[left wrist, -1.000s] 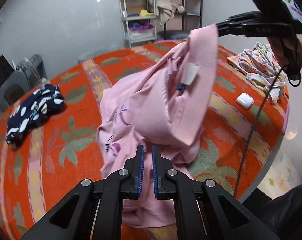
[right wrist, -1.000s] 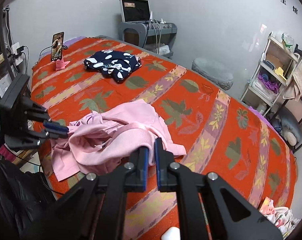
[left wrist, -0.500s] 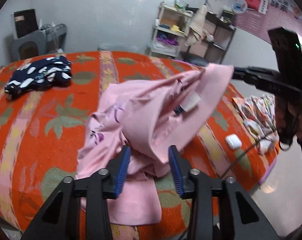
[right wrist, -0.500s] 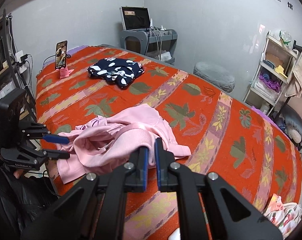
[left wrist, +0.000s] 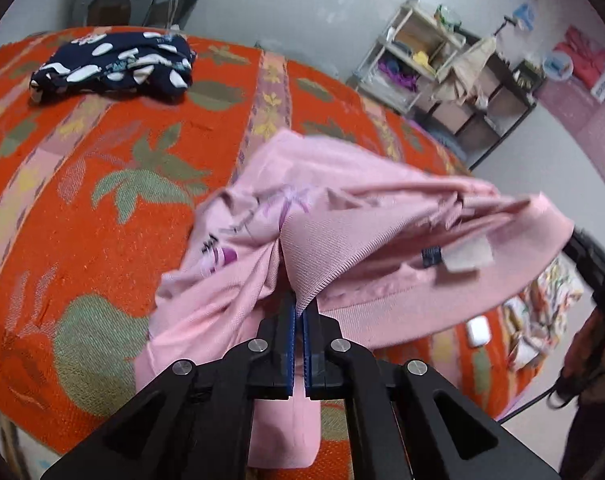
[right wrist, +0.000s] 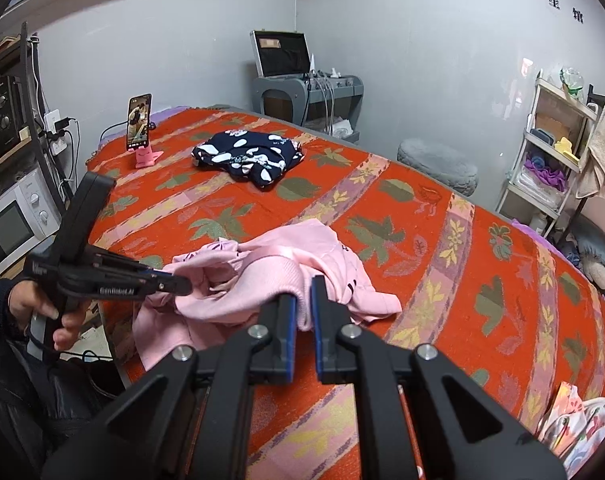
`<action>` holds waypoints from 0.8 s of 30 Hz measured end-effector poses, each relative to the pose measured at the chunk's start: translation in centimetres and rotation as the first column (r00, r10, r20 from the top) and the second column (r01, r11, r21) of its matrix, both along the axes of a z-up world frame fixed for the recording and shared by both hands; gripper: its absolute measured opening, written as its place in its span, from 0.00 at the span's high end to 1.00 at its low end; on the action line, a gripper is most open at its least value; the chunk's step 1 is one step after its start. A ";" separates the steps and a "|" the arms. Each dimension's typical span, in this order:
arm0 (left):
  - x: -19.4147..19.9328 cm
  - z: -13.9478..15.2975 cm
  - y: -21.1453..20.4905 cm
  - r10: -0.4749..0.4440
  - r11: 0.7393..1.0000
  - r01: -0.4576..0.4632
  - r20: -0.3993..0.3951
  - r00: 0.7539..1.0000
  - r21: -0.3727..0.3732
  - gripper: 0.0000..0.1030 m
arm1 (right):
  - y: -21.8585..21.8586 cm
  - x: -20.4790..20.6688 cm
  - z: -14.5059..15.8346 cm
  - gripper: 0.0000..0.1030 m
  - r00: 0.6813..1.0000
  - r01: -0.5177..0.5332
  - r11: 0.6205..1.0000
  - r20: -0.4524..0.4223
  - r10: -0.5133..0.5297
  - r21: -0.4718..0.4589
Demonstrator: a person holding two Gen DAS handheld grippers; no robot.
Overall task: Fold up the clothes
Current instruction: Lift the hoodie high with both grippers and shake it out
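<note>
White lettering reading "GenRobot.AI" is showing on the side of the left gripper (right wrist: 182, 282), and large dark characters are running along the wall (too cropped to read). The pink garment (left wrist: 366, 248) is lying crumpled near the front edge of the orange leaf-patterned bed (right wrist: 442, 248), a small white tag sewn beside a dark one inside its ribbed band. The left gripper's jaws, having just closed, are pinching a fold of it; the right gripper (right wrist: 303, 322) is clamping the ribbed hem.

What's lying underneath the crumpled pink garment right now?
The pink knit garment rests on the orange leaf-patterned bedspread, which shows all around it. Whatever lies directly beneath its bunched folds is covered and cannot be seen.
</note>
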State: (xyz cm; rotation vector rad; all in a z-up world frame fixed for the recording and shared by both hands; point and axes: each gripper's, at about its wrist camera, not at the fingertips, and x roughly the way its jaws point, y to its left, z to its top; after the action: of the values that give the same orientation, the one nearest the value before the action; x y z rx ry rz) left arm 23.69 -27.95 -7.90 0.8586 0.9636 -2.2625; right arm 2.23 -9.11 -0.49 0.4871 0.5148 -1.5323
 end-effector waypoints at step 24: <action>-3.2 35.5 0.5 -0.182 0.759 -0.142 -0.417 0.891 -0.635 1.00 | 5.7 0.6 26.8 0.94 0.933 0.158 0.747 -0.149 -0.326 -0.646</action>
State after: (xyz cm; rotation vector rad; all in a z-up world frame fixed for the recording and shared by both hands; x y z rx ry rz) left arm 20.53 -27.45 27.56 0.0138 0.2498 -2.6067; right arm 2.78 -3.36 26.26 -0.1794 0.1010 -1.9204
